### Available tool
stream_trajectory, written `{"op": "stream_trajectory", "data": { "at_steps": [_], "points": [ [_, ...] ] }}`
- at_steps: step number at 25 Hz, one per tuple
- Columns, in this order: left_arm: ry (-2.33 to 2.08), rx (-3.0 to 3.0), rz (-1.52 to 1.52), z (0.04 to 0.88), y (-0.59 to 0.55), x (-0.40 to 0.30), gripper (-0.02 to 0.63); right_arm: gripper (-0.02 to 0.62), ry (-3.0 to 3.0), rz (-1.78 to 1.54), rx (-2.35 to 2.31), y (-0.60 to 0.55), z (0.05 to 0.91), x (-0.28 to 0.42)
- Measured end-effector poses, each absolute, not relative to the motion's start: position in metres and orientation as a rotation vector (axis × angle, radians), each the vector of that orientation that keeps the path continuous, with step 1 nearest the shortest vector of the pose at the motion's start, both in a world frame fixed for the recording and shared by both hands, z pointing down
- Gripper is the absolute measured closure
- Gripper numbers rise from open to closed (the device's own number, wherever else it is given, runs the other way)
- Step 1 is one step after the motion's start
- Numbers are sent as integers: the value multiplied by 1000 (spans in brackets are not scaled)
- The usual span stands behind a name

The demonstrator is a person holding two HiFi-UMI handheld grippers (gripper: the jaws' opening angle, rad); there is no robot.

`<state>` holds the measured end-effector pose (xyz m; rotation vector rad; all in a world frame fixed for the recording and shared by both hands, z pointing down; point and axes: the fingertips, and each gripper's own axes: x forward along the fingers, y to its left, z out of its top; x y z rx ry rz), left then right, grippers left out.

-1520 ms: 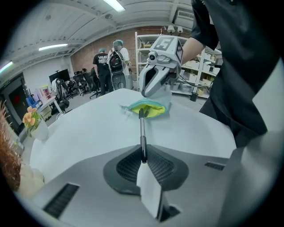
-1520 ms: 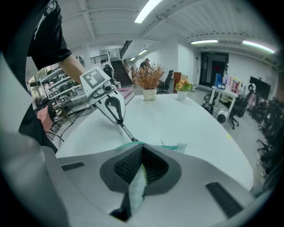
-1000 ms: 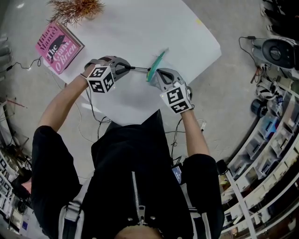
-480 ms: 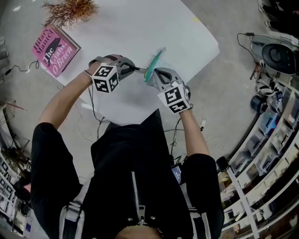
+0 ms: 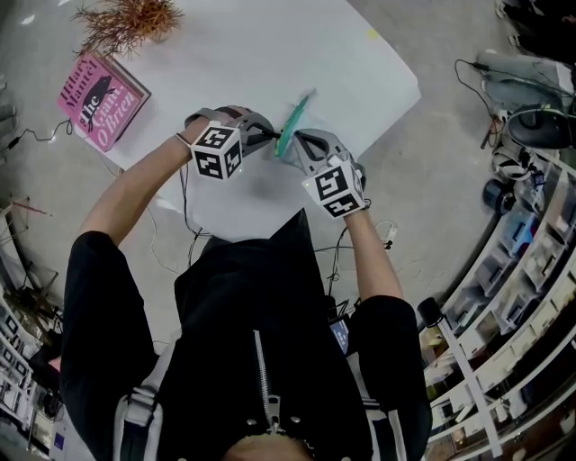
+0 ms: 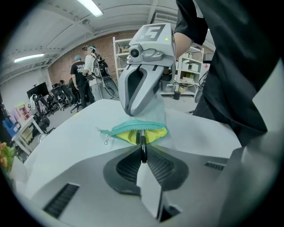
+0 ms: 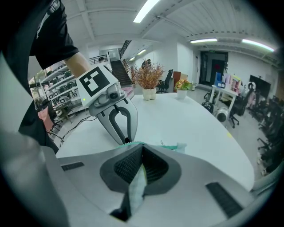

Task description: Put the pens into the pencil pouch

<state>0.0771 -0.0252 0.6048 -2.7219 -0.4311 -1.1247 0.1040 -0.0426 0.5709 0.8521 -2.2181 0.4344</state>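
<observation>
On the near half of a white table (image 5: 360, 63), at the centre of the head view, the two grippers are held tip to tip by a person in black sleeves. In the left gripper view, the left gripper (image 6: 143, 154) is seen with its jaws almost together, clamped on a dark pen (image 6: 143, 145) that lies along the line of the jaws. The pen's far end is set inside the open mouth of the pencil pouch (image 6: 153, 130), between the teal zipper edge and the yellow lining, at the middle of that frame. In the right gripper view, the right gripper (image 7: 140, 168) is shown with its jaws pressed fully together on a fold of the pouch's pale fabric, which trails from between the pads toward the lower edge of the frame. The teal rim of the pouch is seen just beyond the jaw tips. In the head view the pouch appears as a thin teal strip, held on edge and tilted toward the upper right; whether it touches the table cannot be told. A pink book (image 5: 101, 97) is laid at the table's upper-left edge, and a dried plant (image 5: 126, 20) is placed just above it, at the top of the frame.
</observation>
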Motion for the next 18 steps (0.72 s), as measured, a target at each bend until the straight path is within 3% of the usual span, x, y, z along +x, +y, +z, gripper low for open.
{"op": "stream_trajectory", "data": {
  "at_steps": [18],
  "points": [
    [-444,-2827,-1020,606,-14,116,548,588,-2213,448,884,-41,568,107]
  ]
}}
